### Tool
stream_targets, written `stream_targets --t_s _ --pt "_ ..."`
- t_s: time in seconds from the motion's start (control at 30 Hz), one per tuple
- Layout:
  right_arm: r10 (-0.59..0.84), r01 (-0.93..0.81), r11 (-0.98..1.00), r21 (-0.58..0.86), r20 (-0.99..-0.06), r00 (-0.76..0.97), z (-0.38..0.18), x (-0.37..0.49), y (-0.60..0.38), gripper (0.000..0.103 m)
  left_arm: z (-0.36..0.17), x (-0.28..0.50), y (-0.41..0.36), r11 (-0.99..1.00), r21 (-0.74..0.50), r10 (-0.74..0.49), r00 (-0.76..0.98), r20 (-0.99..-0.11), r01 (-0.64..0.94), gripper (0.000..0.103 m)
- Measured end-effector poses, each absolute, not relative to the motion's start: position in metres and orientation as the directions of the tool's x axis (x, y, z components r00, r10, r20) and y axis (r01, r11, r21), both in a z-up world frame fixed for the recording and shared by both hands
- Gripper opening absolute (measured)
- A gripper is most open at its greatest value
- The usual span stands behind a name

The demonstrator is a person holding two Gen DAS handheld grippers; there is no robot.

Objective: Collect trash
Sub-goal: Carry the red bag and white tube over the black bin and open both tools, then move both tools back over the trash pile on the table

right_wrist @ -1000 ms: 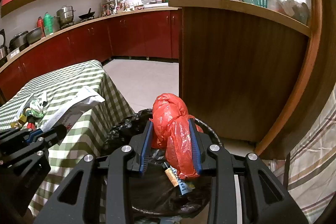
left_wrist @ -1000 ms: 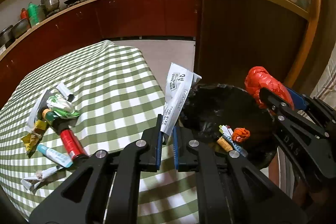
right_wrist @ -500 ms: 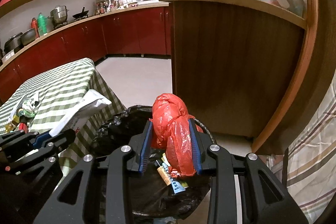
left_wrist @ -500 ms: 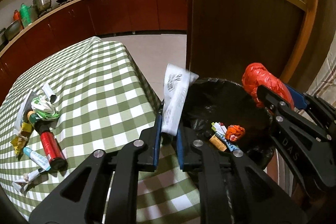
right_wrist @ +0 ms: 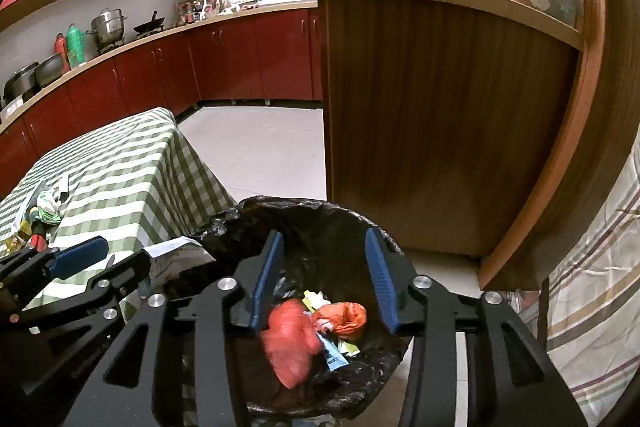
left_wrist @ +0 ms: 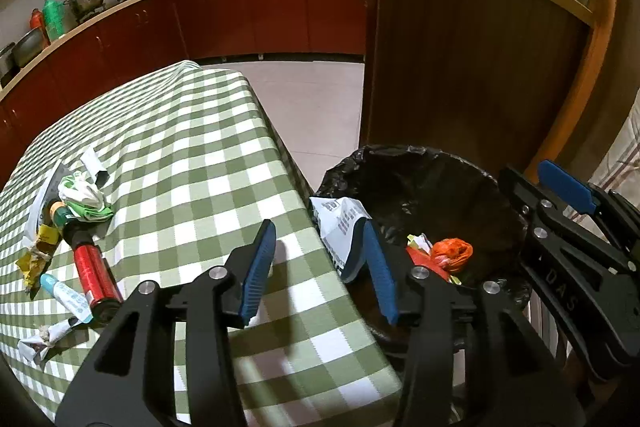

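Both the left gripper (left_wrist: 316, 265) and the right gripper (right_wrist: 326, 281) were wide and held nothing, the blurred red bag (right_wrist: 292, 345) was in the bin (right_wrist: 304, 207), and the white wrapper (left_wrist: 338, 223), partly hidden, lay at its rim.

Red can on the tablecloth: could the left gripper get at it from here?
Probably yes. The left gripper is open and empty, and the red can lies uncovered on bare cloth, with only small wrappers beside it.
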State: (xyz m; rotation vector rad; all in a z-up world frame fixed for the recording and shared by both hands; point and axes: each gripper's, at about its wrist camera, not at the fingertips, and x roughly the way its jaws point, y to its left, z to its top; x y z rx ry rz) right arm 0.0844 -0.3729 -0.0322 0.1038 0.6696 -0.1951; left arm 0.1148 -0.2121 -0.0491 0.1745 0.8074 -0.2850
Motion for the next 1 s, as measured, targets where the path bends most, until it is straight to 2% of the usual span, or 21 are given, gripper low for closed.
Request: stream_targets --t_s 0.23,0.6,1.0 --pt "-0.139 0.199 0.98 0.029 -0.617 0.774 -0.028 0.084 -0.366 0.053 -0.044 0.113 -0.199 0.954 0.043 -0.174 0.665 -0.726 0.296 0.05" --pt "-0.109 0.16 0.987 0.03 -0.609 0.786 -0.018 0.084 -0.341 0.054 -0.034 0.105 -0.168 0.964 0.047 -0.153 0.686 -0.711 0.263 0.053" --pt "-0.021 0.044 0.999 0.023 -0.607 0.794 -0.011 0.087 -0.286 0.054 -0.025 0.089 -0.094 0.983 0.076 -0.064 0.701 -0.71 0.167 0.057"
